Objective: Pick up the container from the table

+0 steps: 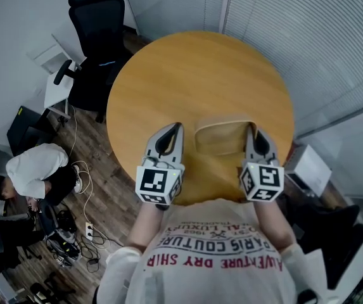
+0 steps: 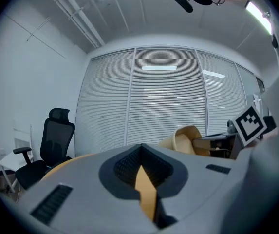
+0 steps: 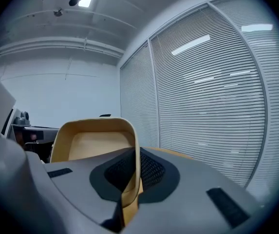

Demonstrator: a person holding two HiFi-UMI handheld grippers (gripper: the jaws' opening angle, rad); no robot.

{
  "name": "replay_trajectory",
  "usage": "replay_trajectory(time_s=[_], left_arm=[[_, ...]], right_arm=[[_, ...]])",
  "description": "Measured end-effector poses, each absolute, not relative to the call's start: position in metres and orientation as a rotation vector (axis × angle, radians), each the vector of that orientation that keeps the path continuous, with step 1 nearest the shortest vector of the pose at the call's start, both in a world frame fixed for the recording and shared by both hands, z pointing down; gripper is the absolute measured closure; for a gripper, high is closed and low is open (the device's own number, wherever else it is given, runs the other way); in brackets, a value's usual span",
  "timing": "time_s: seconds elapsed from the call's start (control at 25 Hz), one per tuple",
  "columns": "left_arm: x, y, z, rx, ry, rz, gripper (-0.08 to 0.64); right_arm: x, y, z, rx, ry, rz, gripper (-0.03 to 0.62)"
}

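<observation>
A tan, shallow container (image 1: 221,136) is near the front edge of the round wooden table (image 1: 194,75). My right gripper (image 1: 251,129) is shut on the container's right rim. In the right gripper view that thin rim (image 3: 135,145) runs down between the jaws of the right gripper (image 3: 132,162). The left gripper view shows the container (image 2: 185,139) tilted, with the right gripper's marker cube (image 2: 251,124) beside it. I cannot tell whether it touches the table. My left gripper (image 1: 178,128) is shut and holds nothing, just left of the container; the left gripper (image 2: 140,149) points over the table.
A black office chair (image 1: 96,40) and a small white side table (image 1: 58,90) stand left of the table. A person (image 1: 34,170) crouches on the floor at the left among cables (image 1: 83,223). Blinds (image 1: 295,30) line the far wall. A white box (image 1: 308,167) sits at the right.
</observation>
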State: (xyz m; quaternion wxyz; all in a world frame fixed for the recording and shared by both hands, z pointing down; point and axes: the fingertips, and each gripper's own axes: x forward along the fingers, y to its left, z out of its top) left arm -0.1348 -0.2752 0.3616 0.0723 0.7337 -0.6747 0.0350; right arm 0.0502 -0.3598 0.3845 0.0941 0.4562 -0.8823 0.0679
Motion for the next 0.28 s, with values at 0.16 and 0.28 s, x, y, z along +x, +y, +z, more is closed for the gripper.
replay_trajectory(time_s=[0.16,0.28], left_arm=[[-0.141,-0.275,0.365,2.197,-2.04,0.118,0.56],[-0.148,-0.275,0.368,2.188,-2.047,0.127,0.56]], right_arm=[[0.043,-0.36,0.384,1.337,-2.619,0.196,0.589],[0.037,-0.362,0.387,1.335,-2.615,0.202,0.589]])
